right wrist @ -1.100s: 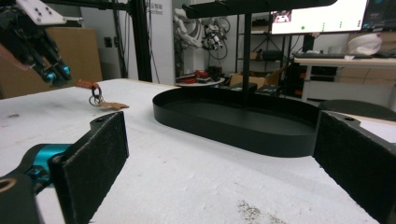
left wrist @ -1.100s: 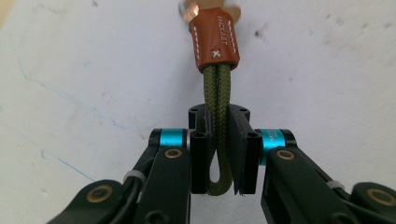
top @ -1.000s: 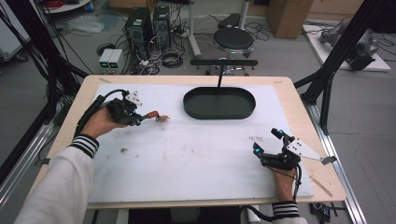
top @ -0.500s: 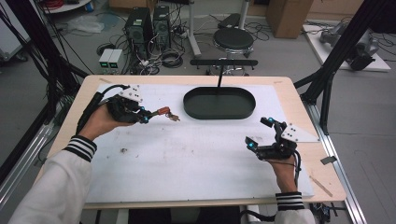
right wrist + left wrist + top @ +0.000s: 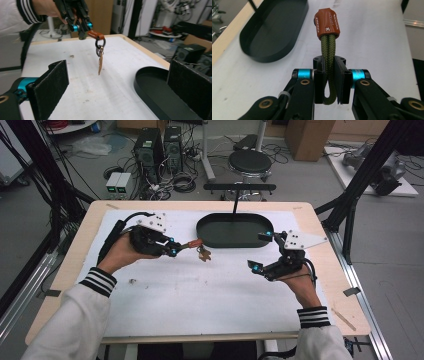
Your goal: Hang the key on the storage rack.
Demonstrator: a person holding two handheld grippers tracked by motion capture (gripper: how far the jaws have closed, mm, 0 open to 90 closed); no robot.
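A keychain (image 5: 196, 246) hangs from my left gripper (image 5: 172, 250) above the white mat, just left of the black oval tray (image 5: 202, 226). In the left gripper view the gripper (image 5: 331, 82) is shut on the keychain's olive cord loop (image 5: 328, 47), and a brown leather cap (image 5: 327, 23) tops the cord. The right gripper view shows the ring and a thin brown tag (image 5: 100, 63) dangling free below that gripper (image 5: 80, 25). My right gripper (image 5: 261, 251) is raised right of the tray's front, jaws wide open (image 5: 117, 85) with nothing between them, facing the keychain.
The tray (image 5: 150, 82) looks bare inside. A black T-shaped stand (image 5: 239, 186) rises behind it. The white mat (image 5: 210, 295) covers most of the wooden table (image 5: 350, 320). Computers and cables lie on the floor beyond the far edge.
My left gripper has carried the keychain rightward and up, toward the tray. My right gripper has lifted off the mat and moved up and left, nearer the tray.
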